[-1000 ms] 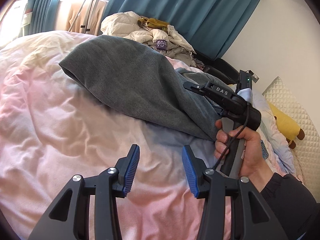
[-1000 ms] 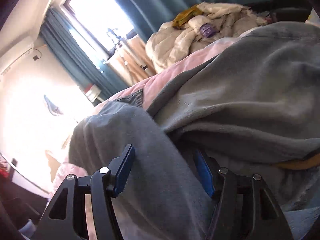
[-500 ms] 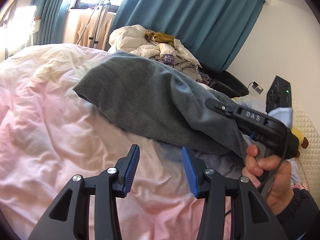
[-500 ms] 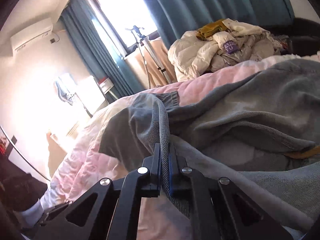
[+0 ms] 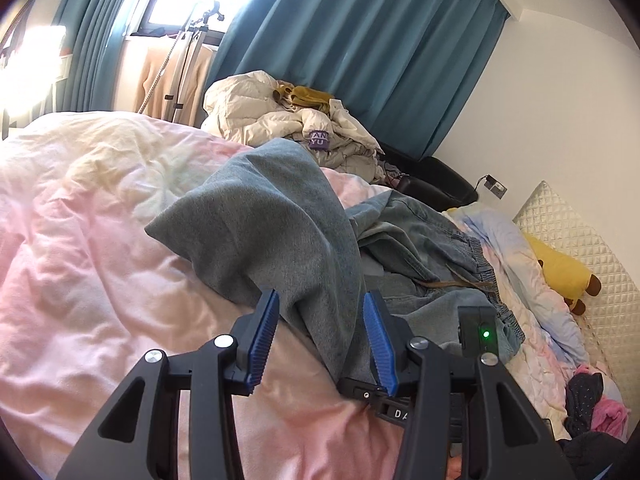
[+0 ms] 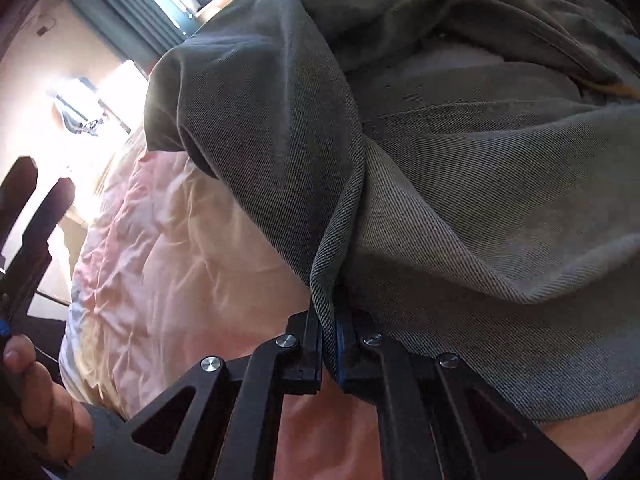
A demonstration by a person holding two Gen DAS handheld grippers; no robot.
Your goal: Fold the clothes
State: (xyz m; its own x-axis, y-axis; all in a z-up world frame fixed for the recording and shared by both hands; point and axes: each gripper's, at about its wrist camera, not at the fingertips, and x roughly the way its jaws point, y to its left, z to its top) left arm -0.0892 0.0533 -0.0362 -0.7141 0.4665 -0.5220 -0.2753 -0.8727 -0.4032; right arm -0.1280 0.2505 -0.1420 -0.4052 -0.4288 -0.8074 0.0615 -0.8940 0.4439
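1. While the right gripper pinches a folded edge of the grey-blue jeans, its jaws are pressed together on the denim with no gap showing, and the cloth rises from them in a tight ridge.
2. From that pinch the trouser leg is drawn up off the pink duvet and hangs as a peaked fold, its hem end drooping toward the middle of the bed.
3. Seen from the left wrist, the rest of the jeans lie crumpled toward the head end of the bed, the elastic waistband bunched beside a pale blue patterned cover.
4. The left gripper stands about half open; its blue pads flank the hanging denim without pressing it, and I cannot tell whether the cloth brushes the right-hand pad.
5. Below and just past the left gripper's right finger, the black body of the right gripper shows with a small green light lit.
6. A hand on the left gripper's grip shows at the lower left of the right wrist view.
7. Past the far edge of the bed a heap of cream bedding sits before teal curtains.
8. A yellow soft toy lies against the quilted headboard at the head of the bed.
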